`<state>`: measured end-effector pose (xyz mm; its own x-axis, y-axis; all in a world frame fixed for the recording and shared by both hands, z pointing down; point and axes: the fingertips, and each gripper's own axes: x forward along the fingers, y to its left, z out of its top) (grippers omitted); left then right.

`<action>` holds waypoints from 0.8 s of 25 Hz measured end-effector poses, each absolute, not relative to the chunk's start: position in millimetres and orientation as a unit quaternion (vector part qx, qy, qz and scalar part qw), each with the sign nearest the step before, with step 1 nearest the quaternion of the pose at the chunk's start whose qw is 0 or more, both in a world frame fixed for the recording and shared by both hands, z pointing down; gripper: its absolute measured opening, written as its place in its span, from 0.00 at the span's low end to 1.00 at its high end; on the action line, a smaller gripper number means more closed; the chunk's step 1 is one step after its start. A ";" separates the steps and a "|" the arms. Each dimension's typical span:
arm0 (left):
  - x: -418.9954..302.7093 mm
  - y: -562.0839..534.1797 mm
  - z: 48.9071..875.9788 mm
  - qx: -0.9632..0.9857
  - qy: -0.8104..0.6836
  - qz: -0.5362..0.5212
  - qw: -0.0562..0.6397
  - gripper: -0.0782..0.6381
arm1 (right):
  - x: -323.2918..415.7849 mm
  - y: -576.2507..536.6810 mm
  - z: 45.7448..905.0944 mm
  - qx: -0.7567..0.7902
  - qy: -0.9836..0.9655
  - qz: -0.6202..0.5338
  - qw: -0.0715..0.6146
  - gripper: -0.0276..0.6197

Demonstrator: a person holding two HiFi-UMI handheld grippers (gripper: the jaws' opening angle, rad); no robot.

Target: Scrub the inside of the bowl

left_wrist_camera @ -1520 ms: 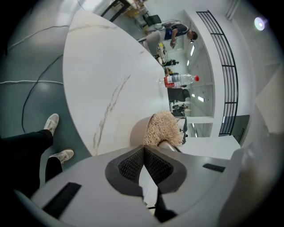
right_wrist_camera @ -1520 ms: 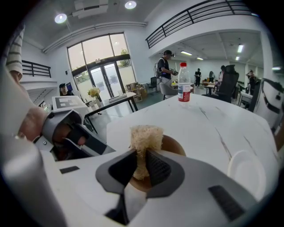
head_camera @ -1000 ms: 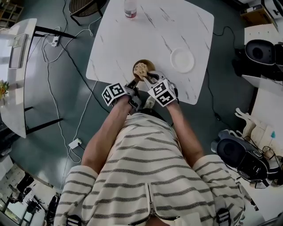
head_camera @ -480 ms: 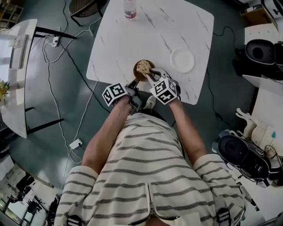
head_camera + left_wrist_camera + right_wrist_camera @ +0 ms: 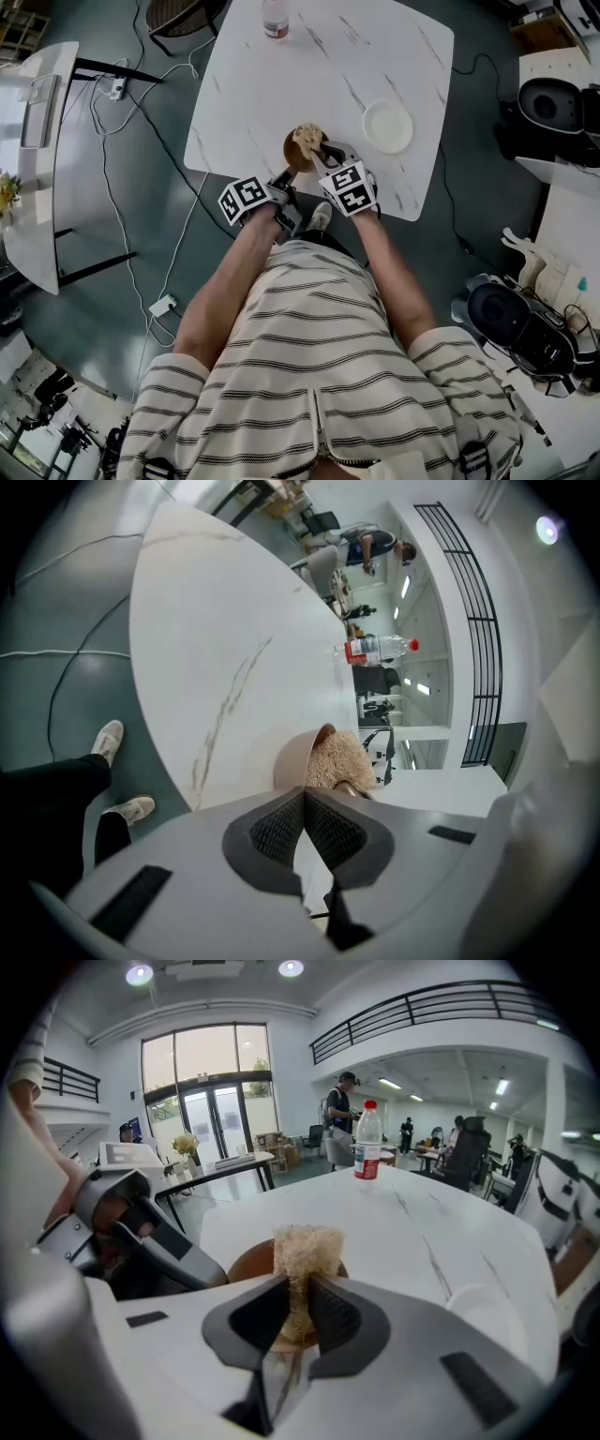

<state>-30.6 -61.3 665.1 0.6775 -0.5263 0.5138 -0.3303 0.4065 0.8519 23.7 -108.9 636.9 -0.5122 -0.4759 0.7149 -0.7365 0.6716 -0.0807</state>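
Note:
A brown bowl (image 5: 294, 153) stands near the table's front edge, tipped a little in the left gripper view (image 5: 292, 761). My left gripper (image 5: 285, 176) is shut on its near rim, the pads meeting at the rim (image 5: 305, 794). A pale fibrous scrubber (image 5: 308, 135) sits at the bowl's far side, and my right gripper (image 5: 320, 154) is shut on it. In the right gripper view the scrubber (image 5: 302, 1246) stands up between the jaws (image 5: 300, 1283), with the bowl (image 5: 246, 1262) under and behind it.
The bowl rests on a white marble table (image 5: 281, 75). On it, a white plate (image 5: 387, 127) lies right of the bowl and a water bottle (image 5: 276, 19) stands at the far edge. Cables run across the floor on the left.
The right gripper has carried the scrubber from the bowl's middle toward its far rim. The left gripper has stayed on the near rim.

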 end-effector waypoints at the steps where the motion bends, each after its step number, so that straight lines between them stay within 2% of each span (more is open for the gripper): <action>1: -30.3 -60.9 665.4 0.541 -0.396 -0.066 0.740 0.12 | 23.4 -108.5 637.2 0.358 -0.848 0.194 0.340 0.15; 20: -28.7 -59.7 665.0 0.543 -0.389 -0.058 0.742 0.12 | 7.8 -101.1 638.6 0.355 -0.843 0.289 0.284 0.15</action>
